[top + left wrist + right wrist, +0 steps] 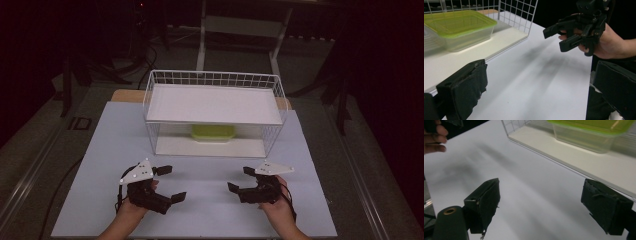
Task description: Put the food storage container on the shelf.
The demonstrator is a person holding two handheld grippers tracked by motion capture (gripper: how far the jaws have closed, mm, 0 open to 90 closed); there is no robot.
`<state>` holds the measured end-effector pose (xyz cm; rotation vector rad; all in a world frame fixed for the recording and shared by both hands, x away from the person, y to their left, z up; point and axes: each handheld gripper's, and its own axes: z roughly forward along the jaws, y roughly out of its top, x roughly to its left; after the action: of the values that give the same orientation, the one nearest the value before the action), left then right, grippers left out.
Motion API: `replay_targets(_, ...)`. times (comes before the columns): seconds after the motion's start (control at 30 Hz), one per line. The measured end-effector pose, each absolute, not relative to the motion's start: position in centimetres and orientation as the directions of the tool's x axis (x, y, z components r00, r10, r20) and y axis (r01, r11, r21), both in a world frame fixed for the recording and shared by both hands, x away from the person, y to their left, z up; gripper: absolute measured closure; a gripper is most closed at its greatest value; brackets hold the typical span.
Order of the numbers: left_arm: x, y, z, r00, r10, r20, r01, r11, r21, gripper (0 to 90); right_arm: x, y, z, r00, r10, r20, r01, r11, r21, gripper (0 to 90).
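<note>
Overhead forward; two low table-level views

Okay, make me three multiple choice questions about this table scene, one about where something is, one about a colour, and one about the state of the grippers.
1. Where is the lidded container?
A. On the wire rack's top shelf
B. On the wire rack's lower shelf
C. On the bare table in front

2. What colour is the container's lid?
A. Yellow-green
B. Red
C. Blue

3. How are the left gripper and right gripper?
A. Both shut on the container
B. One open, one shut
C. Both open and empty

Answers: 1 B, it sits under the white top shelf. 2 A, the left gripper view shows the lid clearly. 3 C, each pair of fingers stands apart with only table between.
</note>
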<state>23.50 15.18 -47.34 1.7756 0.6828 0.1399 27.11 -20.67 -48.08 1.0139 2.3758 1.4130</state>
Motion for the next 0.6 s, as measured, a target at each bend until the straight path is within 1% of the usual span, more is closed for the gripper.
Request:
replay_targets(0.33, 23.1, 15.5, -48.5, 0.815, 0.519, -0.256, 0.391, -0.168, 0.905, 0.0, 26.0, -23.0, -48.0, -0.735, 0.652, 0.184, 0.473, 0.299, 0.829, 15.4)
replay_targets(0.47, 23.1, 15.6, -49.0, 0.814, 0.522, -0.253, 0.392, -0.174, 0.904, 0.0, 25.5, -23.4, -48.4, -0.740, 0.650, 0.173, 0.473, 0.319, 0.821, 15.4)
replay_targets(0.6, 23.0, 15.7, -49.2, 0.814, 0.526, -0.248, 0.391, -0.180, 0.902, 0.0, 25.3, -23.9, -48.8, -0.740, 0.648, 0.180, 0.476, 0.315, 0.821, 15.4)
